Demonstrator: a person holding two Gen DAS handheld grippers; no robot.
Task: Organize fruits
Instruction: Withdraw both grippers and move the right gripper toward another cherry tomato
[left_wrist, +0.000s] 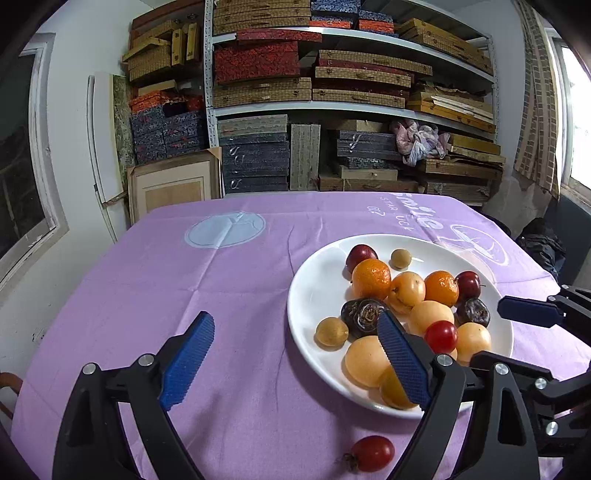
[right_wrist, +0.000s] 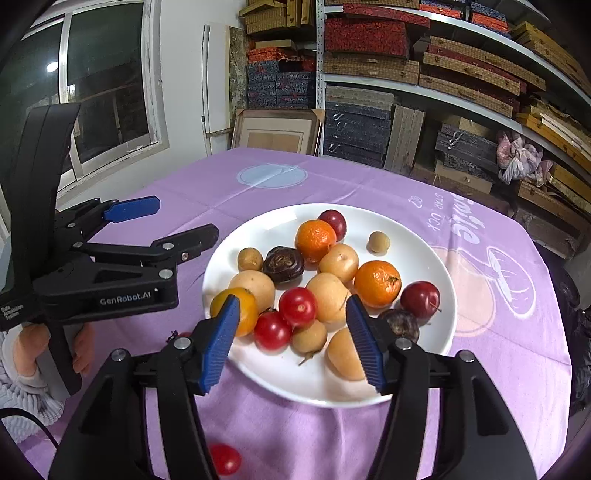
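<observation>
A glossy white round plate is sitting on a lilac cloth tablecloth printed with pale white motifs and lettering. On the plate, bright orange mandarins, pale yellow-orange loquats, shiny red cherry tomatoes, dark maroon plums and wrinkled purple-brown passion fruits are showing. The grippers' ribbed blue pads are contrasting with black frames.

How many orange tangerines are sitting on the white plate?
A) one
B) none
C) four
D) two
D: two bumpy orange tangerines lie on the white plate, one tangerine toward the back and the other tangerine further right, among the smooth yellow and red fruits.
</observation>
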